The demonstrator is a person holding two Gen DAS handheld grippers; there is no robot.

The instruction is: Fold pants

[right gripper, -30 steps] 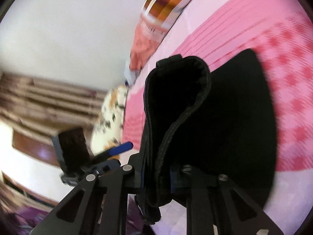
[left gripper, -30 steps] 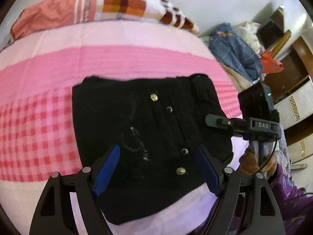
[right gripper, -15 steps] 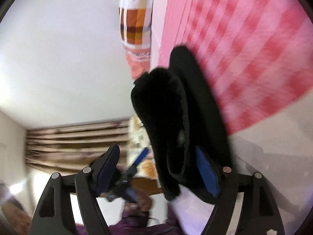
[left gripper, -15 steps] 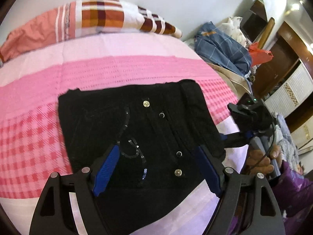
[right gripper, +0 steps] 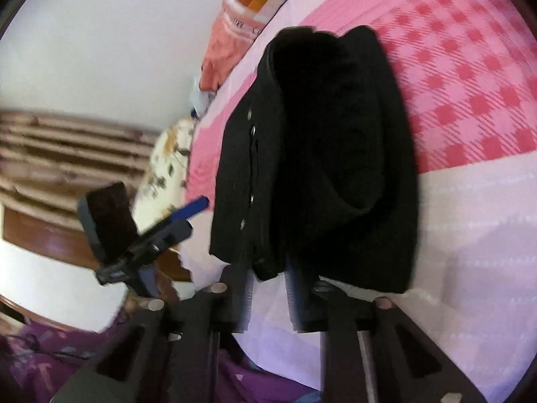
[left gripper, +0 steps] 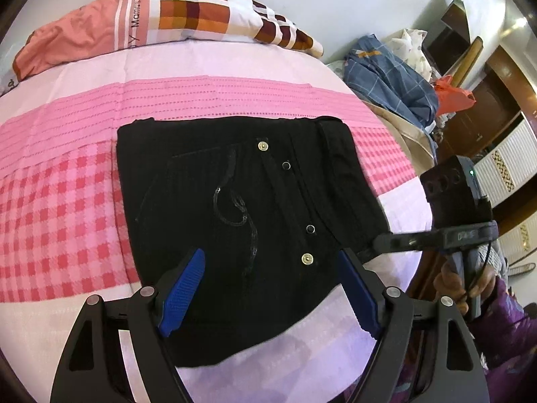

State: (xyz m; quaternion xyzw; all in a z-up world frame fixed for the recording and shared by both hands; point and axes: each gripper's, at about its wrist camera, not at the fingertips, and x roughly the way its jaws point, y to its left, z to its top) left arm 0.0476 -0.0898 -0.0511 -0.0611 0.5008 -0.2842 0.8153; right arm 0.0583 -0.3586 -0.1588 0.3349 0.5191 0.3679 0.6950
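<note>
The black pants (left gripper: 241, 221) lie folded into a rough square on the pink bed, metal buttons facing up. My left gripper (left gripper: 268, 288) hovers open above their near edge, blue pads spread wide, holding nothing. My right gripper (right gripper: 268, 299) has its jaws close together around the pants' near right edge (right gripper: 268, 268); the frame is blurred, so whether it grips the cloth is unclear. It also shows in the left wrist view (left gripper: 386, 245) at the pants' right edge. The pants fill the middle of the right wrist view (right gripper: 335, 154).
A pink checked bedsheet (left gripper: 60, 201) covers the bed. A plaid pillow (left gripper: 188, 13) lies at the far end. A pile of blue clothes (left gripper: 392, 70) and wooden furniture (left gripper: 486, 107) stand off the bed's right side. The left gripper shows in the right wrist view (right gripper: 188, 215).
The right gripper's jaws, wide half a second ago, have narrowed around the pants' edge, and its view has swung back. The left gripper has stayed open, shifting slightly over the pants.
</note>
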